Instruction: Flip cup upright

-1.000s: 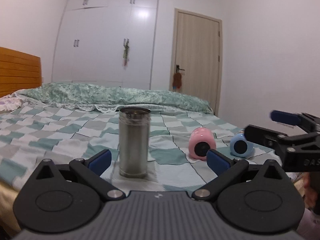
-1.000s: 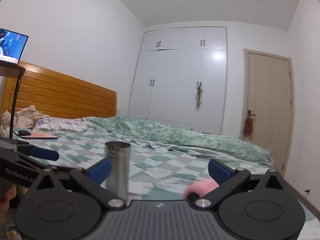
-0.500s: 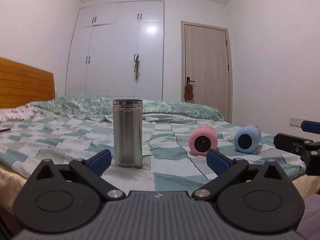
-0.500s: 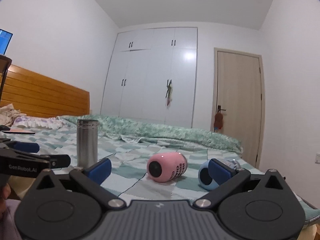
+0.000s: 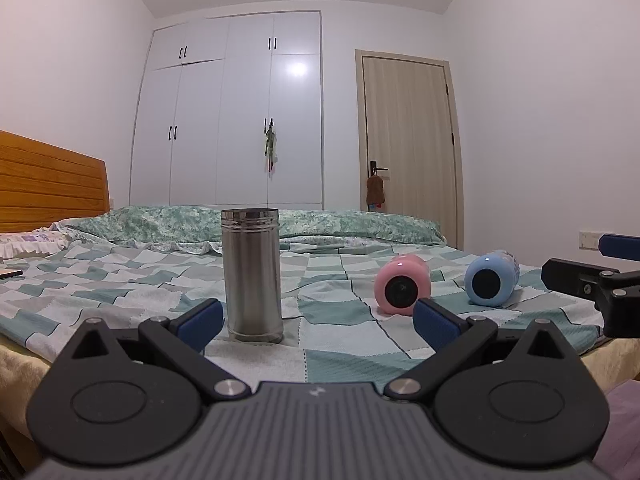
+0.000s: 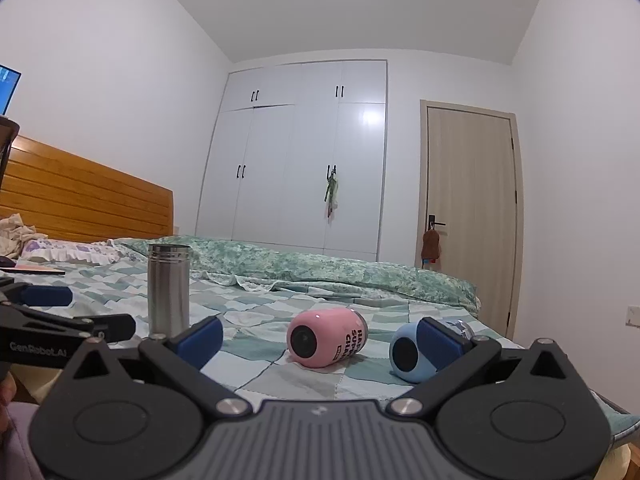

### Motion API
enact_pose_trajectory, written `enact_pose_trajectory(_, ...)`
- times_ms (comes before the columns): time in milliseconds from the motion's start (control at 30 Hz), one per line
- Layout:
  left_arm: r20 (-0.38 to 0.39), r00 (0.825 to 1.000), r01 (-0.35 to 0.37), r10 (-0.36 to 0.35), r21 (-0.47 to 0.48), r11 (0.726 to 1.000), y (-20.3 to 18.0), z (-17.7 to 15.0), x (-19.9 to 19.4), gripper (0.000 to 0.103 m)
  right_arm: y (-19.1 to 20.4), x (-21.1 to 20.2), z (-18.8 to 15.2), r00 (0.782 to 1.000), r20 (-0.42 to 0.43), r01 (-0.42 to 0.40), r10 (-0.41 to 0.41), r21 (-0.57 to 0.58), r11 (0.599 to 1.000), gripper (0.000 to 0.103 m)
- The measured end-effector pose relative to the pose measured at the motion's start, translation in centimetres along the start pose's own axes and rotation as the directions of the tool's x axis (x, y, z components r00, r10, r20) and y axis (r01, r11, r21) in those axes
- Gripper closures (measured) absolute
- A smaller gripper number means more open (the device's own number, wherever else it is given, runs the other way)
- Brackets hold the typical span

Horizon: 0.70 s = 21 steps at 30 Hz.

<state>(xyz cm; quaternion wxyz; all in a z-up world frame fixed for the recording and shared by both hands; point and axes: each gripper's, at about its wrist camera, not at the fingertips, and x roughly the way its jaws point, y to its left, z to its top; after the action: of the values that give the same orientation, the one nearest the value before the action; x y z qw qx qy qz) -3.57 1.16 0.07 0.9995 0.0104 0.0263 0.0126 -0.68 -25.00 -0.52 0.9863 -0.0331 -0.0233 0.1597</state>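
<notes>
A steel cup point(image 5: 252, 276) stands upright on the checked bed cover; it also shows in the right wrist view point(image 6: 168, 289). A pink cup point(image 5: 402, 290) point(image 6: 326, 337) and a blue cup point(image 5: 492, 278) point(image 6: 412, 354) lie on their sides, bases toward me. My left gripper point(image 5: 318, 322) is open and empty, just short of the steel cup. My right gripper point(image 6: 320, 338) is open and empty, short of the pink and blue cups; its right finger overlaps the blue cup in the image. Each gripper shows at the edge of the other's view.
The bed point(image 5: 120, 280) has a green quilt point(image 5: 320, 226) along its far side and a wooden headboard point(image 5: 48, 188) at left. A flat object point(image 6: 34, 270) lies by the pillows. White wardrobe point(image 5: 240, 120) and a door point(image 5: 408, 148) stand behind.
Both grippers have pulled back from the bed and lowered. The right view has swung right, so the pink and blue cups now sit between its fingers. The steel cup stays upright.
</notes>
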Motion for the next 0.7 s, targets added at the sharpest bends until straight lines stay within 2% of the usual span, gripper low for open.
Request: enact_pose_trajectory(700, 0.002, 1.000, 0.001, -0.001, -0.009, 1.000, -0.05, 0.14, 0.04, 0.000, 0.18, 0.06, -0.07, 1.000, -0.007, 0.000, 0.000, -0.010, 1.000, 0.000)
